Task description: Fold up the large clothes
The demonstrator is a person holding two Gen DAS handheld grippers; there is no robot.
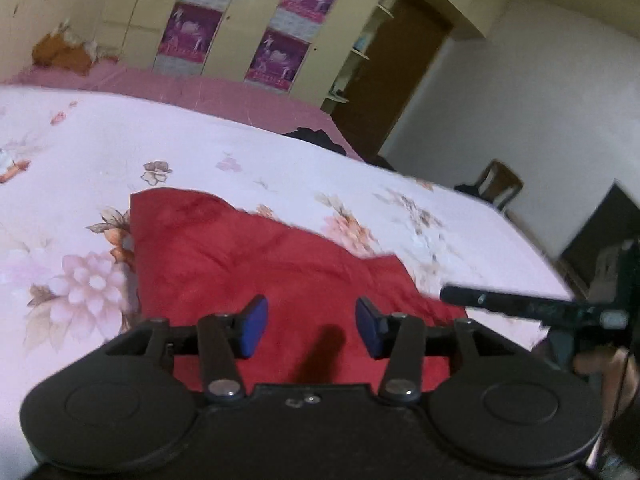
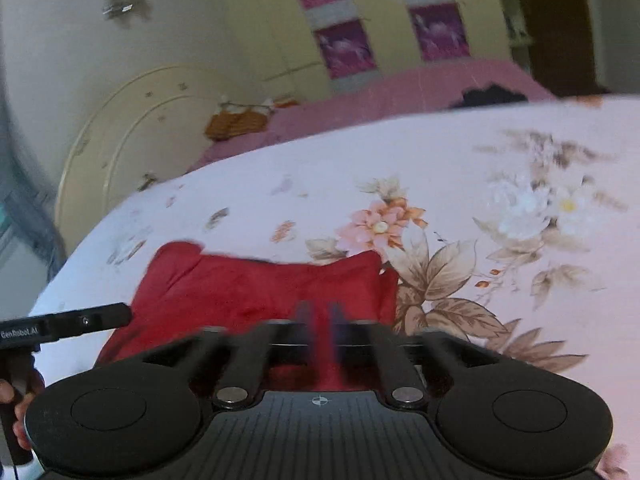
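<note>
Left wrist view: my left gripper point(image 1: 311, 326) has blue pads apart with nothing between, above the folded red garment point(image 1: 256, 256) on the floral bedsheet point(image 1: 240, 152). Right gripper point(image 2: 320, 320) is blurred; I can't tell its fingers' gap, garment below it.

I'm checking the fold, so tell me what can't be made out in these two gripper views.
- Red garment: near edge hidden behind gripper bodies, both views.
- Right gripper: fingers motion-blurred, right wrist view; gap unclear.
- Dark item at the bed's far edge: too small, blurred.
- Left gripper: open, nothing between.
</note>
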